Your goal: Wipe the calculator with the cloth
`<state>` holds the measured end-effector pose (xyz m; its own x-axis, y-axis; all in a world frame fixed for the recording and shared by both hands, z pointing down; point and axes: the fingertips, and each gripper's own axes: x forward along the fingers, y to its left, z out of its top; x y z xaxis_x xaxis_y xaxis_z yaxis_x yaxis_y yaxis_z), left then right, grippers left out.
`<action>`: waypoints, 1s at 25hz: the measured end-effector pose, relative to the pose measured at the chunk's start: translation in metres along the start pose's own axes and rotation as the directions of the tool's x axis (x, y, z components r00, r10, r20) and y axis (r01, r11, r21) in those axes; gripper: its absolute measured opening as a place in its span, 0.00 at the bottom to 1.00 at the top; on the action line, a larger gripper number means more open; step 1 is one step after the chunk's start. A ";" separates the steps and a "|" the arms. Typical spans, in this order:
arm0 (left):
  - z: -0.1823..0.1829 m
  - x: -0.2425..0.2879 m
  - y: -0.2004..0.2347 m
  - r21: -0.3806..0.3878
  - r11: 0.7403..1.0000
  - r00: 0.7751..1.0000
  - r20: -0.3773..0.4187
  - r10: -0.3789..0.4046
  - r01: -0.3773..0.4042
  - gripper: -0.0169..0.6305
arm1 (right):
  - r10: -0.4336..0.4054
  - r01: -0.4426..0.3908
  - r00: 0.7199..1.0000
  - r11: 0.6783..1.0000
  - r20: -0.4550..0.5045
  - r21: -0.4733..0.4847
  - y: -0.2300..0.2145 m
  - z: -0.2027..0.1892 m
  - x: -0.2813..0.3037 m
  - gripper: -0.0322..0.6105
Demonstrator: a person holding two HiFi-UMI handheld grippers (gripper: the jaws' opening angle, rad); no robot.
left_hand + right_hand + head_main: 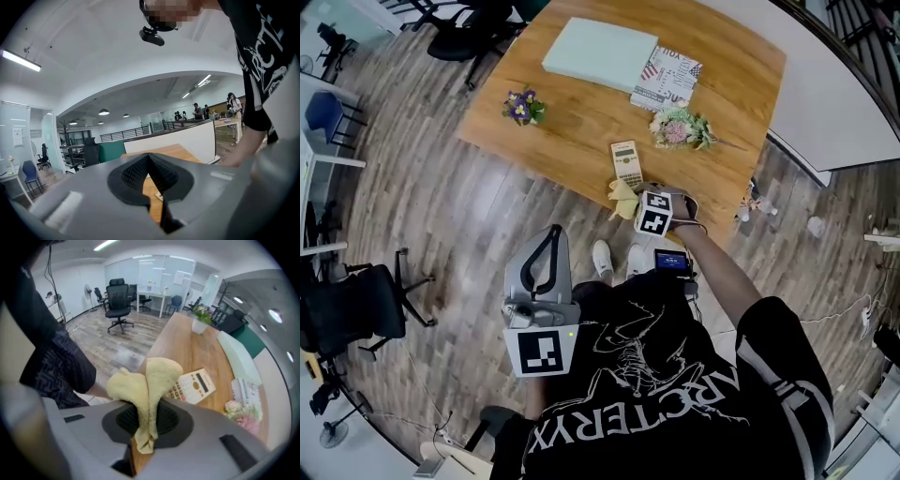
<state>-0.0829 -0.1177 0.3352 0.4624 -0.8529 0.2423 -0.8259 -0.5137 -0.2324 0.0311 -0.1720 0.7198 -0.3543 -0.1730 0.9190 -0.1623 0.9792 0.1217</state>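
A cream calculator (626, 164) lies on the wooden table (581, 122) near its front edge. Right in front of it hangs the yellow cloth (622, 194), with my right gripper (636, 204) shut on it. The right gripper view has the cloth (151, 380) folded up out of the right gripper (149, 404), and the calculator (194, 385) just beyond, apart from the cloth. My left gripper (553, 232) is held low at the person's side, away from the table. In its own view the left gripper (149, 159) is shut with nothing in it.
A pale green flat box (600, 53), a printed booklet (667, 80), a pink bouquet (680, 129) and a small pot of purple flowers (523, 107) share the table. A white partition (834, 84) stands at the right. An office chair (356, 305) is on the floor at left.
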 end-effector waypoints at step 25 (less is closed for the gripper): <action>0.036 0.048 -0.020 -0.039 0.990 0.980 0.153 -0.130 0.137 0.04 | -0.742 0.238 0.251 0.669 0.621 0.704 -0.052 0.088 -0.406 0.13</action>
<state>-0.0329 -0.1517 0.3173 0.6093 -0.7832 0.1238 -0.7667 -0.6218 -0.1598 0.1024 -0.1624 0.3068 -0.5406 -0.8362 -0.0922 -0.8411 0.5397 0.0360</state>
